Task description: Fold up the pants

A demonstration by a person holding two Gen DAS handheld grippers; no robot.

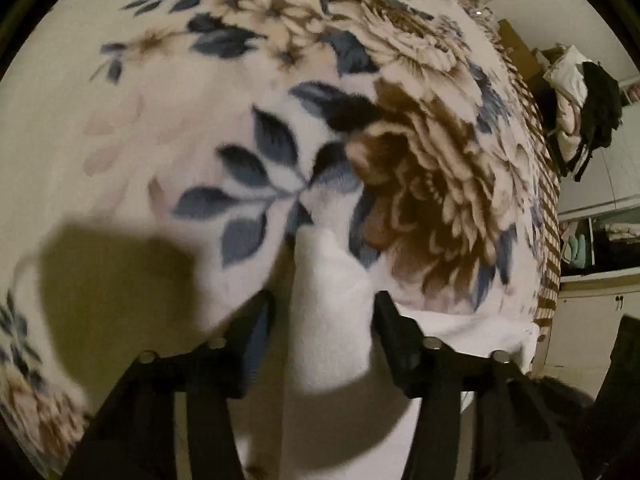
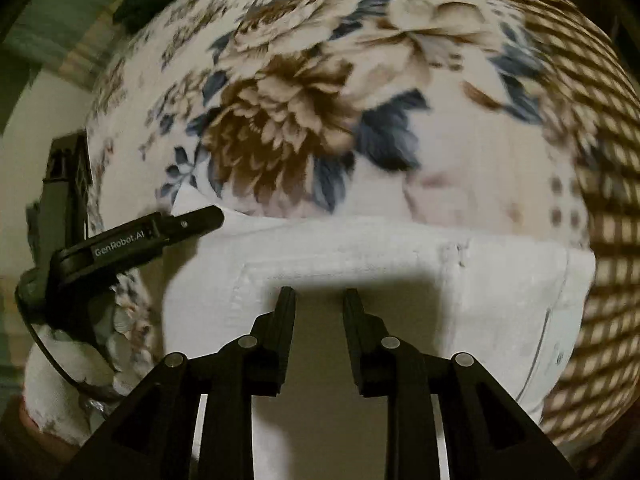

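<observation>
The left gripper (image 1: 324, 312) pinches a corner of the white cotton pants (image 2: 360, 280), whose long axis runs sideways under the open, empty right gripper (image 2: 319, 300).

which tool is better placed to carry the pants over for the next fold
Left. The left tool has white pants fabric between its fingers, a corner raised off the blanket. The right tool is open, holding nothing, above the flat part.

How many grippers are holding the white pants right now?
1. The left gripper pinches a corner of the white pants; the right gripper hovers open above them, holding nothing.
</observation>
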